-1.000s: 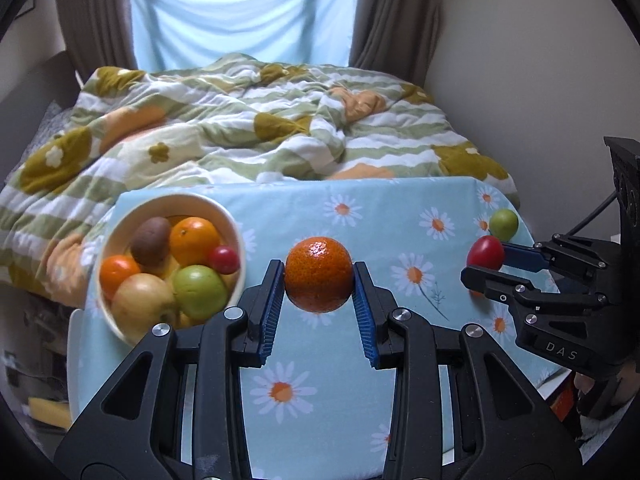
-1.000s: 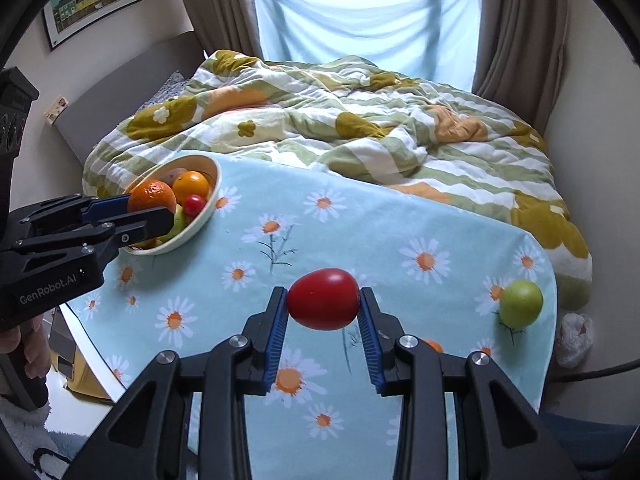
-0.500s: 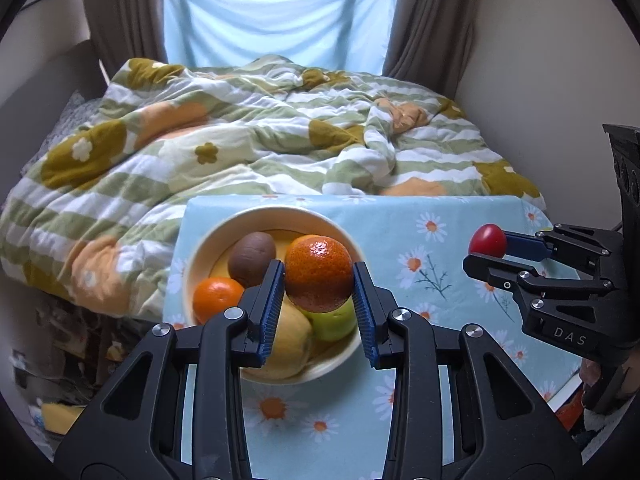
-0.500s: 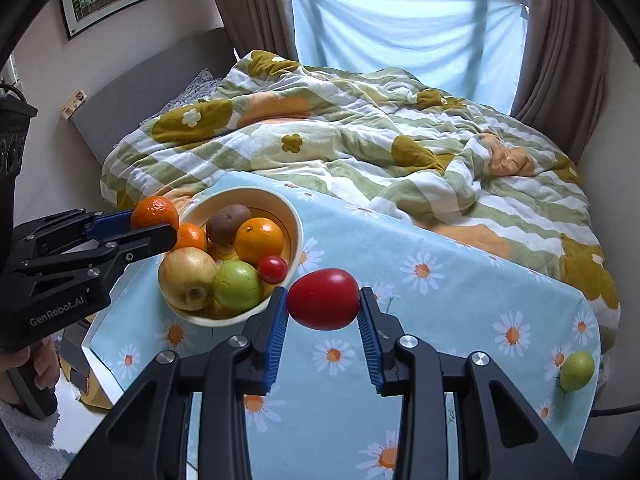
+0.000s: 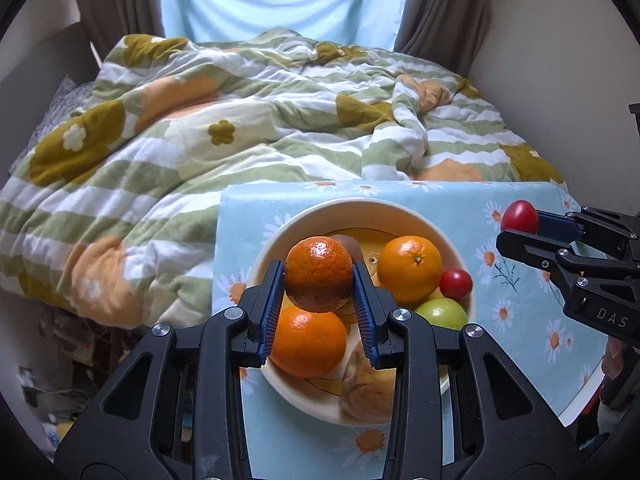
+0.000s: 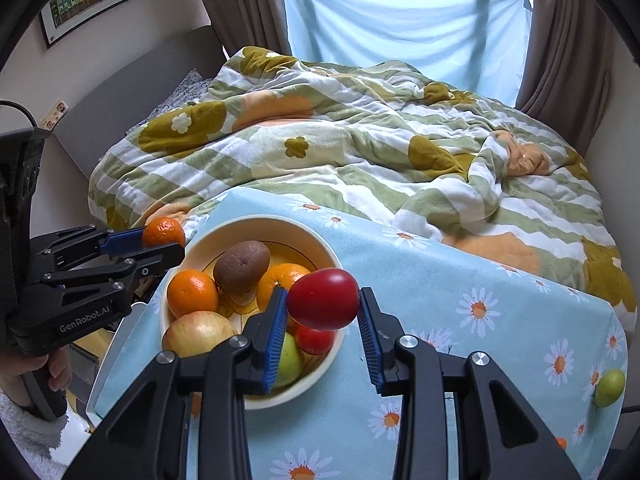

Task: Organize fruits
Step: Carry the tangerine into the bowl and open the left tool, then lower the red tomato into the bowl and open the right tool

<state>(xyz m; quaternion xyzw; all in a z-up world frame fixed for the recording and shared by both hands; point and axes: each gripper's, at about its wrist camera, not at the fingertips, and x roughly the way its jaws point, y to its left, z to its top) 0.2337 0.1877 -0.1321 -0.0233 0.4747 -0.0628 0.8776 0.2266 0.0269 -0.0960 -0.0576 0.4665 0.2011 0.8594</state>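
My left gripper [image 5: 319, 280] is shut on a dark orange tangerine [image 5: 319, 274] and holds it above the cream bowl [image 5: 372, 210]. The bowl holds two oranges [image 5: 410, 268], a kiwi, a small red fruit [image 5: 456, 283], a green apple [image 5: 442, 314] and a yellow apple. My right gripper [image 6: 322, 302] is shut on a red tomato [image 6: 322, 298] over the bowl's right rim [image 6: 240, 224]. The left gripper with its tangerine [image 6: 163, 232] shows at the bowl's left edge. A green fruit [image 6: 609, 387] lies on the cloth at the far right.
The bowl stands on a light-blue daisy tablecloth [image 6: 460, 280] over a small table. Behind it lies a bed with a striped floral quilt [image 5: 240, 120]. A wall is close on the right, and the floor with clutter shows to the left.
Both grippers have moved left toward the bowl with their fruit. The tangerine is now over the bowl's left part and the tomato over its right rim.
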